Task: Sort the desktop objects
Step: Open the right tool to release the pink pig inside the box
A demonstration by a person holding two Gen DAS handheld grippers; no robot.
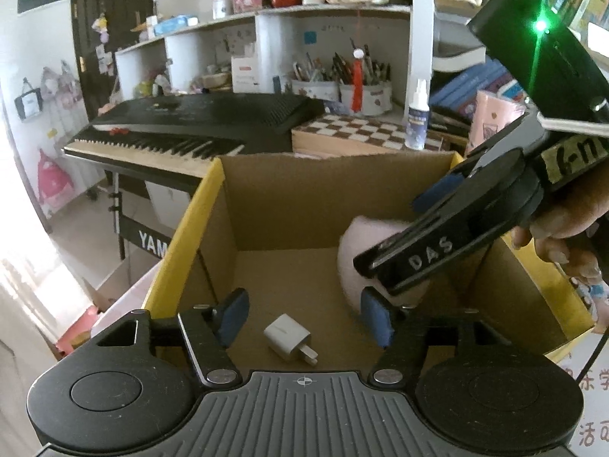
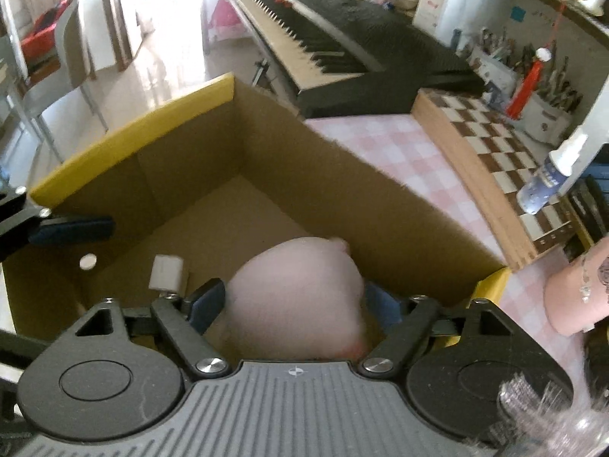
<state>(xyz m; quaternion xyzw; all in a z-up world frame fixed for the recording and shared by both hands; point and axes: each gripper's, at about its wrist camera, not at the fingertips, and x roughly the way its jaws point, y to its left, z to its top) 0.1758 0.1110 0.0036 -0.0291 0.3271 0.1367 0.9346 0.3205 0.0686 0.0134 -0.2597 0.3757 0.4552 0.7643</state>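
Worktop: pink-and-white checked cloth (image 2: 384, 144) covers it, seen from my right wrist; bare patch runs betw. box and chessboard.
Box: open cardboard box (image 1: 266, 205) w/ yellow top edges sits on worktop; brown inside, floor mostly bare.
Room: black keyboard (image 1: 182, 125) on a stand beyond box, "YAM" readable on stand panel. White shelving behind w/ pen pots (image 1: 342, 83), books at right, small items on top shelf. Bags hang on far left wall. Pale glossy floor, bright light by the chair in right view.
Chessboard: wooden chessboard (image 2: 498, 167) lies on worktop beside box; small spray bottle (image 1: 416, 118) stands on it.
Left jaws: my left gripper (image 1: 304, 318) hangs over box, jaws spread, nothing betw. pads. White charger plug (image 1: 289, 337) lies on box floor below gap, prongs toward me.
Right jaws: my right gripper (image 2: 295, 304) is over box too, jaws spread. Pink plush (image 2: 300, 301) sits betw. them, blurred; can't tell if pads touch it.
Task items: plug + plush both inside box, plush at the right-hand side in left view, plug just beside it.
Hard to see: plush has no readable features. Small white disc (image 2: 88, 262) in box, unidentifiable. Pink object at right edge cut off. Clear item bottom right of right view blurred.
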